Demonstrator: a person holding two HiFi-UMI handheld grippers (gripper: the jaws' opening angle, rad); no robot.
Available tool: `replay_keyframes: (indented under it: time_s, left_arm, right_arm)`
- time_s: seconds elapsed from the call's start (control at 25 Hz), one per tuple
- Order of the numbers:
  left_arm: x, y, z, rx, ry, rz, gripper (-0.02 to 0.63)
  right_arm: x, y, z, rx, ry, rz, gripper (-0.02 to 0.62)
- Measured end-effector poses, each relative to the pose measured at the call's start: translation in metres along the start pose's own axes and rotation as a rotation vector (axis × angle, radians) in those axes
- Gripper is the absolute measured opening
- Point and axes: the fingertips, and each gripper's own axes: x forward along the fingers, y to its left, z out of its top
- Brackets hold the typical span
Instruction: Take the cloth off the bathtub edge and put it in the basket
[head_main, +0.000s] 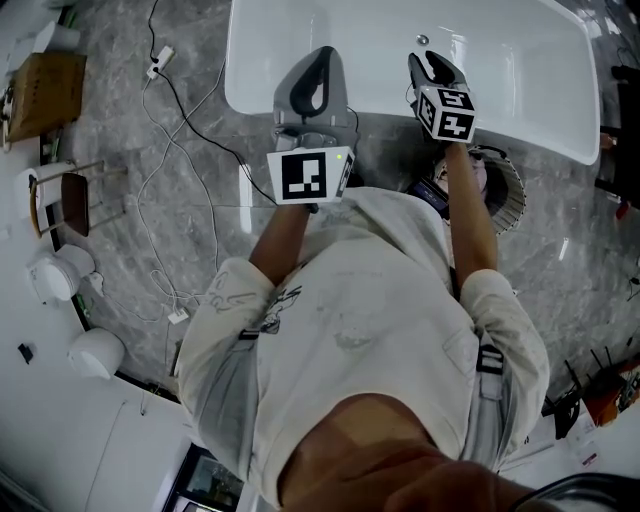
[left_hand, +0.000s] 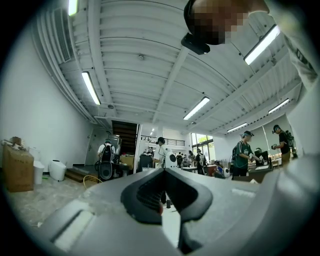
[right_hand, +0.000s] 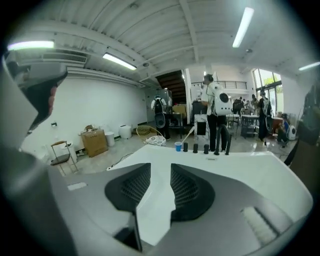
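The white bathtub (head_main: 520, 70) lies ahead of me on the grey marble floor; its rim also fills the right gripper view (right_hand: 235, 175). No cloth shows on the tub edge in any view. A round woven basket (head_main: 506, 192) stands by the tub's near side, partly behind my right forearm, and I cannot make out what is in it. My left gripper (head_main: 322, 52) is held up over the tub's near edge, its jaws (left_hand: 163, 171) meeting at the tips with nothing in them. My right gripper (head_main: 428, 62) hovers over the tub, its jaws (right_hand: 160, 172) slightly apart and empty.
Cables (head_main: 170, 190) trail over the floor at left, near a stool (head_main: 68, 200), a cardboard box (head_main: 45, 90) and white containers (head_main: 60, 275). Black tap fittings (right_hand: 205, 148) and a blue cup (right_hand: 178, 146) stand at the tub's far end. Several people stand behind.
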Motion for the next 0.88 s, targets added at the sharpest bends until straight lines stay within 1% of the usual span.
replay_keyframes:
  time_s: [0.12, 0.24, 0.32, 0.44, 0.52, 0.64, 0.68, 0.76, 0.88]
  left_arm:
    - [0.002, 0.005, 0.002, -0.005, -0.006, 0.010, 0.000]
    - [0.002, 0.009, 0.001, 0.010, -0.003, 0.012, 0.000]
    - [0.004, 0.010, 0.001, 0.005, -0.003, 0.018, 0.000]
    - [0.006, 0.009, 0.005, 0.008, -0.013, 0.021, 0.000]
    - [0.004, 0.008, 0.010, 0.013, -0.021, 0.022, 0.000]
    - [0.003, 0.012, 0.011, 0.027, -0.018, 0.021, 0.000]
    - [0.002, 0.013, 0.012, 0.027, -0.021, 0.024, 0.000]
    - [0.002, 0.015, 0.014, 0.028, -0.029, 0.029, 0.000]
    - [0.002, 0.013, 0.014, 0.031, -0.035, 0.030, 0.000]
  right_arm:
    - [-0.025, 0.012, 0.045, -0.070, -0.079, -0.009, 0.129]
    - [-0.060, 0.025, 0.092, -0.091, -0.213, -0.014, 0.129]
    - [-0.085, 0.029, 0.122, -0.106, -0.303, -0.019, 0.129]
    - [-0.121, 0.033, 0.155, -0.121, -0.414, -0.019, 0.129]
    - [-0.140, 0.033, 0.165, -0.117, -0.460, -0.019, 0.127]
    - [-0.157, 0.036, 0.172, -0.126, -0.500, -0.032, 0.127]
    - [-0.160, 0.037, 0.172, -0.136, -0.507, -0.037, 0.126]
    - [-0.163, 0.040, 0.172, -0.149, -0.514, -0.047, 0.096]
    - [-0.161, 0.040, 0.170, -0.167, -0.515, -0.068, 0.091]
